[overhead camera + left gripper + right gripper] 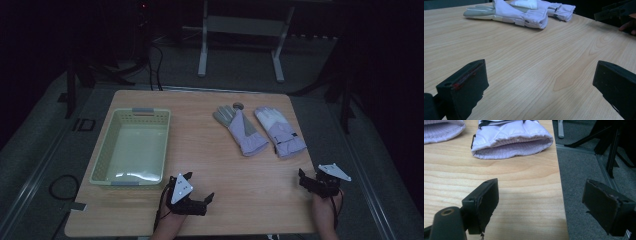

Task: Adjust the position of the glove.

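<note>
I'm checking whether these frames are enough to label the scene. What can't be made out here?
- Small round grey thing beyond the gloves, high view: too small and dim to identify.
- Left glove, right gripper view: cut off by the top and left edges.
- Right glove, left gripper view: mostly hidden behind the left glove.
- Room beyond the table, high view: too dark.

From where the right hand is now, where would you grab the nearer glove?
Probably by its cuff. The right glove lies flat with the padded, open cuff end towards the right gripper, whose jaws stand open and empty. Coming in low from the near table edge, one jaw could slide under the cuff's thick rim.
</note>
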The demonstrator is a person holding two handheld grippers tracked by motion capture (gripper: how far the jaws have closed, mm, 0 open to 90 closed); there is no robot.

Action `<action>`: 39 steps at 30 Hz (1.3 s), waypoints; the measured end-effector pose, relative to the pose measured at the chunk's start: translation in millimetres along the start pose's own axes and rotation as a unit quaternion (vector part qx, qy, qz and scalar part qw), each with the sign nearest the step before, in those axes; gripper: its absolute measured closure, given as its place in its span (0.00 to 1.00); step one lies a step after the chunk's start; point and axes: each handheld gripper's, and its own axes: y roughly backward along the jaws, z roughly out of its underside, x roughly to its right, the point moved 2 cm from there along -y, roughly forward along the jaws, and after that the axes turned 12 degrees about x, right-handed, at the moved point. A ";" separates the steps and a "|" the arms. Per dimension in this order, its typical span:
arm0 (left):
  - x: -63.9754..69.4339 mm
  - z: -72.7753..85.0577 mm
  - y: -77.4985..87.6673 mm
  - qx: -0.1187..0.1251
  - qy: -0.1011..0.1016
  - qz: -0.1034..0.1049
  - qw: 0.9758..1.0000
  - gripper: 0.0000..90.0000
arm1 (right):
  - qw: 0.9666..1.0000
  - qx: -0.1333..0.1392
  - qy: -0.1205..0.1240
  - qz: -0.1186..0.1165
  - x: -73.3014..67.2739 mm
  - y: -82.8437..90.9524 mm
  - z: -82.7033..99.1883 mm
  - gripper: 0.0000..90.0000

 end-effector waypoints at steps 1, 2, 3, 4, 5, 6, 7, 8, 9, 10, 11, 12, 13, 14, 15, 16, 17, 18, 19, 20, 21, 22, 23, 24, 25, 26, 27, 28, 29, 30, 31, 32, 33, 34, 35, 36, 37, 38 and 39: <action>0.0 0.0 0.0 0.000 0.000 0.000 1.000 0.00 | 1.000 0.000 0.000 0.000 0.0 0.0 0.0 0.16; -0.1 0.0 0.0 0.000 0.000 -0.001 1.000 0.00 | 1.000 -0.002 -0.001 -0.003 -0.5 0.9 0.4 0.16; -0.1 0.0 0.0 0.000 0.000 -0.001 1.000 0.00 | 1.000 -0.002 -0.001 -0.003 -0.5 0.9 0.4 0.16; 0.0 0.0 0.0 0.000 0.000 -0.001 1.000 0.00 | 1.000 -0.002 -0.002 -0.006 -0.8 1.6 0.6 0.16; 0.1 -0.1 -0.4 -0.003 -0.003 -0.003 1.000 0.00 | 1.000 -0.002 -0.007 -0.012 -0.9 2.8 1.0 0.16; 0.1 -0.1 -0.4 -0.003 -0.003 -0.003 1.000 0.00 | 1.000 0.001 -0.014 -0.017 -0.9 4.6 1.5 0.15; 0.5 -0.1 -0.9 -0.005 -0.005 -0.004 1.000 0.00 | 1.000 0.001 -0.014 -0.017 -0.9 4.6 1.5 0.15; 0.9 -0.1 -1.2 -0.006 -0.007 -0.004 1.000 0.00 | 0.999 0.003 -0.023 -0.023 -1.0 6.3 1.8 0.15; 1.4 -0.1 -0.9 -0.005 -0.007 -0.002 1.000 0.00 | 0.999 0.006 -0.028 -0.030 -1.6 7.4 1.9 0.15; 1.3 -0.1 -0.8 -0.004 -0.007 -0.002 1.000 0.00 | 0.999 0.001 -0.021 -0.033 -3.1 8.0 0.5 0.15; 1.3 -0.1 -0.6 -0.003 -0.007 -0.001 1.000 0.00 | 0.999 0.003 -0.019 -0.035 -4.2 8.8 -1.5 0.14; 1.3 -0.1 -0.3 -0.002 -0.007 0.000 1.000 0.00 | 0.999 0.002 -0.022 -0.039 -4.8 9.1 -2.9 0.14; 1.2 -0.1 -0.3 -0.002 -0.007 -0.001 1.000 0.00 | 0.999 -0.004 -0.023 -0.047 -6.1 9.2 -5.8 0.14; 1.2 -0.1 -0.3 -0.003 -0.007 0.000 1.000 0.00 | 0.998 -0.006 -0.021 -0.051 -7.2 9.6 -7.8 0.14; 1.1 -0.1 -0.4 -0.003 -0.007 0.000 1.000 0.00 | 0.998 -0.005 -0.017 -0.056 -8.9 10.4 -10.6 0.14; 1.1 -0.1 -0.5 -0.003 -0.006 -0.002 1.000 0.00 | 0.998 -0.006 -0.008 -0.062 -10.7 10.7 -13.6 0.14; 1.1 -0.1 -0.5 -0.003 -0.006 -0.002 1.000 0.00 | 0.998 -0.006 -0.001 -0.069 -12.7 11.2 -17.8 0.14; 1.0 -0.1 -0.5 -0.003 -0.005 -0.001 1.000 0.00 | 0.998 -0.004 0.001 -0.070 -13.5 11.3 -20.3 0.14; 0.8 -0.1 -0.5 -0.003 -0.005 -0.001 1.000 0.00 | 0.997 -0.006 0.001 -0.073 -14.3 11.3 -24.0 0.14; 0.7 -0.1 -0.4 -0.003 -0.005 -0.001 1.000 0.00 | 0.997 -0.006 -0.001 -0.078 -14.9 11.3 -27.9 0.13; 0.7 -0.1 -0.2 -0.002 -0.004 0.000 1.000 0.00 | 0.997 -0.005 -0.002 -0.080 -15.1 11.3 -31.9 0.13; 0.8 -0.1 -0.2 -0.001 -0.004 0.000 1.000 0.00 | 0.997 -0.002 0.001 -0.080 -15.0 11.6 -37.3 0.13; 1.1 0.0 -0.2 -0.001 -0.005 0.000 1.000 0.00 | 0.997 0.003 0.003 -0.078 -14.8 12.1 -40.7 0.13; 1.3 0.0 -0.2 -0.001 -0.005 0.000 1.000 0.00 | 0.997 0.009 0.004 -0.071 -14.0 13.4 -46.5 0.13; 1.4 0.0 -0.2 -0.001 -0.006 0.000 1.000 0.00 | 0.998 0.012 0.003 -0.067 -13.3 14.2 -50.2 0.13; 1.4 -0.1 -0.3 -0.002 -0.007 0.001 1.000 0.00 | 0.998 0.012 -0.007 -0.068 -12.0 15.4 -55.0 0.16; 1.4 -0.1 -0.4 -0.002 -0.007 0.002 1.000 0.00 | 0.997 0.011 -0.017 -0.078 -10.2 16.0 -60.2 0.16; 1.5 -0.1 -0.6 -0.003 -0.007 0.004 1.000 0.00 | 0.996 0.020 -0.026 -0.085 -8.4 16.7 -66.2 0.17; 1.6 -0.1 -0.6 -0.003 -0.007 0.004 1.000 0.00 | 0.996 0.023 -0.026 -0.080 -7.1 16.7 -70.8 0.17; 1.9 -0.1 -0.7 -0.003 -0.008 0.004 1.000 0.00 | 0.997 0.022 -0.023 -0.074 -6.5 16.5 -74.4 0.17; 1.9 -0.1 -0.7 -0.003 -0.008 0.004 1.000 0.00 | 0.997 0.019 -0.019 -0.071 -5.9 15.9 -80.4 0.17; 1.8 -0.1 -0.6 -0.004 -0.009 0.004 1.000 0.00 | 0.997 0.017 -0.025 -0.067 -5.7 15.0 -85.6 0.17; 1.8 -0.1 -0.7 -0.003 -0.007 0.004 1.000 0.00 | 0.997 0.013 -0.036 -0.066 -5.2 14.0 -90.9 0.17; 1.8 -0.1 -0.7 -0.003 -0.007 0.004 1.000 0.00 | 0.997 0.013 -0.036 -0.066 -5.2 14.0 -90.9 0.17; 1.6 -0.1 -0.6 -0.004 -0.006 0.004 1.000 0.00 | 0.996 0.013 -0.046 -0.075 -4.7 13.2 -94.5 0.16; 1.5 -0.1 -0.6 -0.003 -0.006 0.004 1.000 0.00 | 0.993 0.022 -0.063 -0.094 -4.0 13.0 -102.0 0.15; 1.3 -0.1 -0.6 -0.003 -0.006 0.004 1.000 0.00 | 0.993 0.029 -0.052 -0.101 -5.3 13.4 -106.9 0.15; 1.4 -0.1 -0.6 -0.003 -0.005 0.003 1.000 0.00 | 0.994 0.034 -0.031 -0.094 -8.1 13.6 -113.1 0.15; 1.5 -0.1 -0.8 -0.003 -0.004 0.003 1.000 0.00 | 0.994 0.038 -0.025 -0.098 -9.6 13.7 -116.9 0.15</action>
